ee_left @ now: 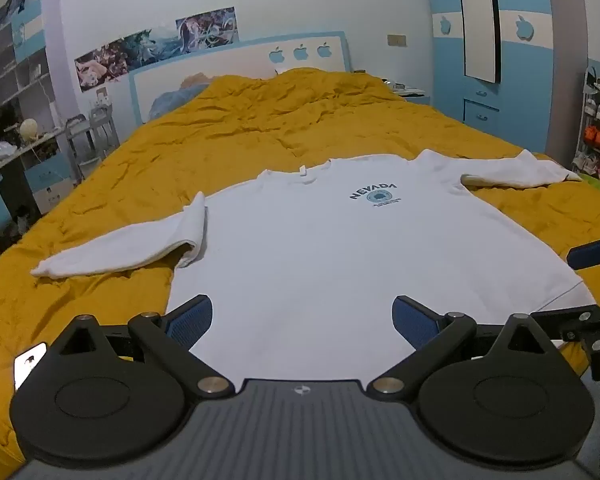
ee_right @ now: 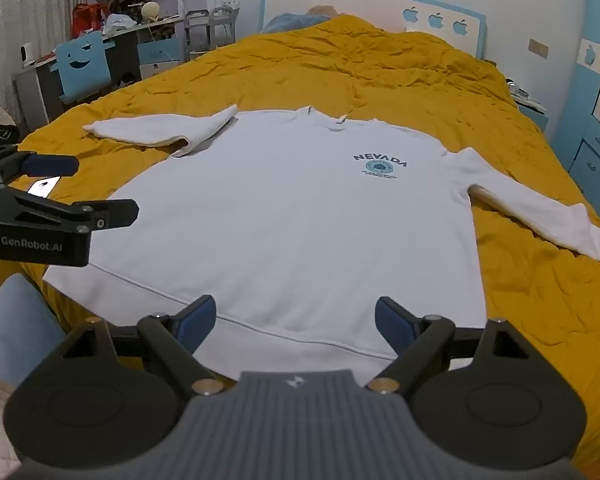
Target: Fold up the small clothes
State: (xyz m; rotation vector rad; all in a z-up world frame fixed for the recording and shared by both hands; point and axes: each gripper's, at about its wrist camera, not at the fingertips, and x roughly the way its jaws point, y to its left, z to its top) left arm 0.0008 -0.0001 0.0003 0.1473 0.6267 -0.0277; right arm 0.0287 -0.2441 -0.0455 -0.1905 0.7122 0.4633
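Both grippers are hanging just above the near edge of the shirt [ee_left: 320, 248], tipping down toward it. Left gripper [ee_left: 302, 322] is holding its blue pads wide apart, with nothing between them. Right gripper [ee_right: 296, 326] is doing the same, spread wide and pinching nothing.

White and soft, the shirt is lying flat on the yellow bed cover [ee_left: 240, 132], front side up, with dark "NEVADA" letters [ee_right: 380, 159] and a round picture on the chest. Its hem [ee_right: 260, 328] is sitting closest to the grippers, and a thick band is running along it. Both long sleeves are sticking out to the sides, and the cloth is looking thick, like a warm sweater. All over, the cover is looking crumpled and puffy.

Folding is not looking started yet, so this seems to be the very first step. Next, I think a gripper needs to go down and pinch a sleeve or a side edge, then bring it over the middle. Pinching only the shirt, and not the cover under it, is going to take care.

A phone [ee_right: 44, 187] is lying on the cover near the left gripper.
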